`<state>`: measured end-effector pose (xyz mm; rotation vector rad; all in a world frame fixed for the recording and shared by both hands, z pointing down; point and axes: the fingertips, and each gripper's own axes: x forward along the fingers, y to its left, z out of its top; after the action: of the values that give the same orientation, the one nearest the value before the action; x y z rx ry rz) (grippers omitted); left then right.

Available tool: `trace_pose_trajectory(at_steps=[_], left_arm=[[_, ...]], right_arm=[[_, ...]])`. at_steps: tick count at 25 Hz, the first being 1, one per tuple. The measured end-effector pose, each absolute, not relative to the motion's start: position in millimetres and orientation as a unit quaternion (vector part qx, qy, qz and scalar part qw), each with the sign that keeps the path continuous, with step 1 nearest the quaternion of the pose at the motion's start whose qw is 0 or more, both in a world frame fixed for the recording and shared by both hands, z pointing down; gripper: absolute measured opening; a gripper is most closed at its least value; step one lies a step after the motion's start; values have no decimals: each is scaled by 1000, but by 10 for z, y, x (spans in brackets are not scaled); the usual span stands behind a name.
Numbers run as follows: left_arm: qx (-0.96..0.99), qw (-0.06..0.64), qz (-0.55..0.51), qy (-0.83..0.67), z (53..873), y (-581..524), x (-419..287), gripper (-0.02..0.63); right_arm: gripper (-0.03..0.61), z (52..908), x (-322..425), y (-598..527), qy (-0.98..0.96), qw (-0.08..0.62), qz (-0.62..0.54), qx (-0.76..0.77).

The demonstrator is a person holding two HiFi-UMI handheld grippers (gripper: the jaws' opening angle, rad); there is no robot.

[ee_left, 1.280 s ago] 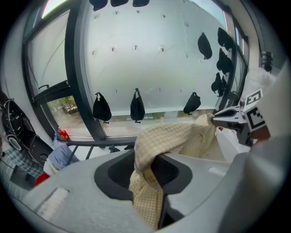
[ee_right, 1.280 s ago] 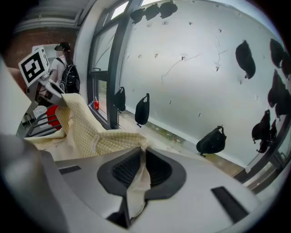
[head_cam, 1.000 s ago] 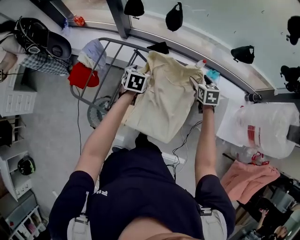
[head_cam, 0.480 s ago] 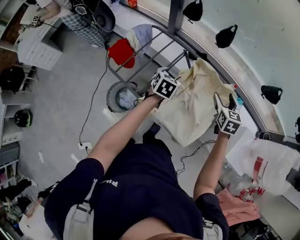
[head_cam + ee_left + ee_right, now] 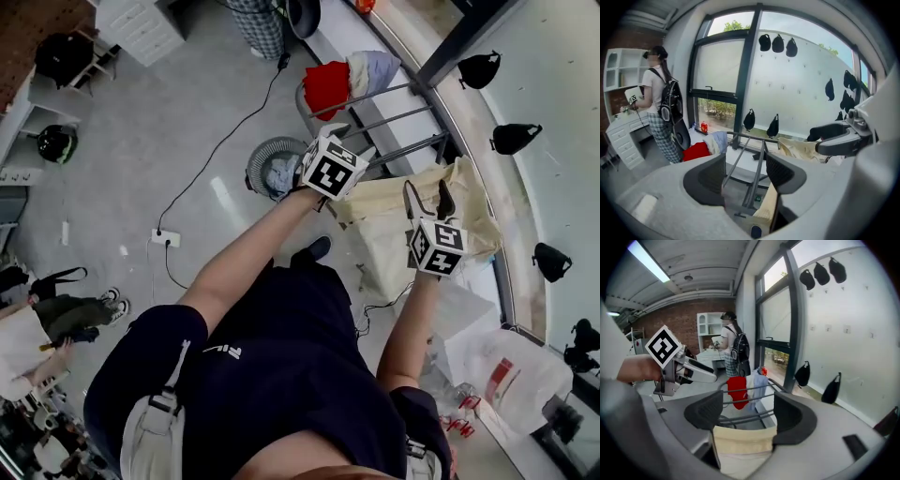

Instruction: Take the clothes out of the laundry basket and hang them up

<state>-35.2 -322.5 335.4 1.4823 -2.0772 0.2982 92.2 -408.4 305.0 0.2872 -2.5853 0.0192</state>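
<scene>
A cream garment (image 5: pixel 422 217) hangs over the grey drying rack (image 5: pixel 389 120). My left gripper (image 5: pixel 339 139) is at the garment's left edge. Its jaws have just been opening wider and stand open in the left gripper view (image 5: pixel 745 171), with only the rack bars showing between them and cream cloth (image 5: pixel 766 211) low beside the right jaw. My right gripper (image 5: pixel 424 192) is over the garment's right part. Its jaws are open too (image 5: pixel 747 411), and a cream fold (image 5: pixel 740 441) lies low between them. The round mesh laundry basket (image 5: pixel 275 169) stands on the floor left of the rack.
A red garment (image 5: pixel 326 86) and a pale blue one (image 5: pixel 370 70) hang at the rack's far end. Black caps (image 5: pixel 514 137) hang on the curved wall. A person with a backpack (image 5: pixel 658 108) stands at white shelves. A power strip and cable (image 5: pixel 161 239) lie on the floor.
The head view has swung round. Both grippers have travelled with the cream garment's edges towards the rack's near end, and the garment now hangs lower over the bars.
</scene>
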Motion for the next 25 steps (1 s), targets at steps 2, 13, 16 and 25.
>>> trace_pose_trajectory(at_steps=[2, 13, 16, 25], left_arm=[[535, 278, 94, -792, 3309, -2826, -541, 258], [429, 330, 17, -841, 3686, -498, -1216, 258], [414, 348, 16, -841, 3878, 24, -1293, 258], [395, 416, 8, -819, 4714, 768, -1214, 258]], right_arm=[[336, 2996, 679, -3668, -963, 260, 3, 71], [334, 3311, -117, -1717, -952, 300, -16, -58], [333, 3535, -275, -1299, -944, 320, -12, -74], [321, 4593, -557, -570, -909, 403, 9, -101]])
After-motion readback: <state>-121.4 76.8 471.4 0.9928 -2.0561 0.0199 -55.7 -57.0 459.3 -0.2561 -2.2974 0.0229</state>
